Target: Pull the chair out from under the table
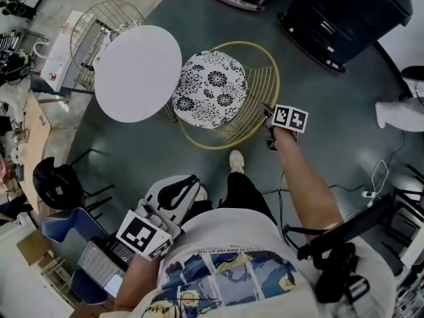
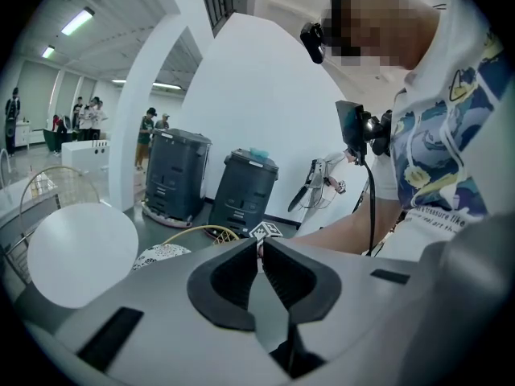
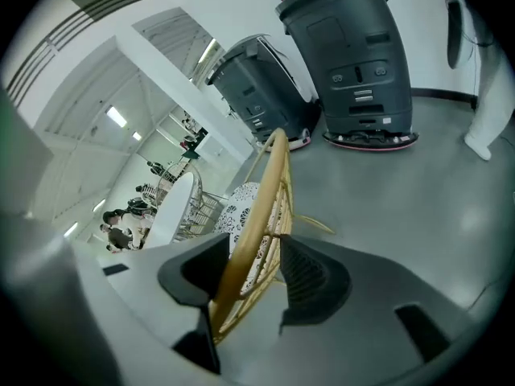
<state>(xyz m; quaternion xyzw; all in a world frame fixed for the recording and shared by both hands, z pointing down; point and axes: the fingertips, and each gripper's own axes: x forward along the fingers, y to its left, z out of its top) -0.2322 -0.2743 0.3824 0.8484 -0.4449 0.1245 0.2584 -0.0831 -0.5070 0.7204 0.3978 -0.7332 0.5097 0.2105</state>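
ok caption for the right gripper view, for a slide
Right gripper, jaws open, straddles the gold chair rim

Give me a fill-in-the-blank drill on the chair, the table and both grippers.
The right gripper has its jaws ____, with the chair's gold rim between them.
The left gripper is ____ and empty.
The white table is ____ in shape.
The chair's cushion bears a black-and-white ____ pattern.
Missing words: open, shut, round, floral.

chair (image 1: pixel 218 91) just right of table (image 1: pixel 136 71), seat partly under its edge
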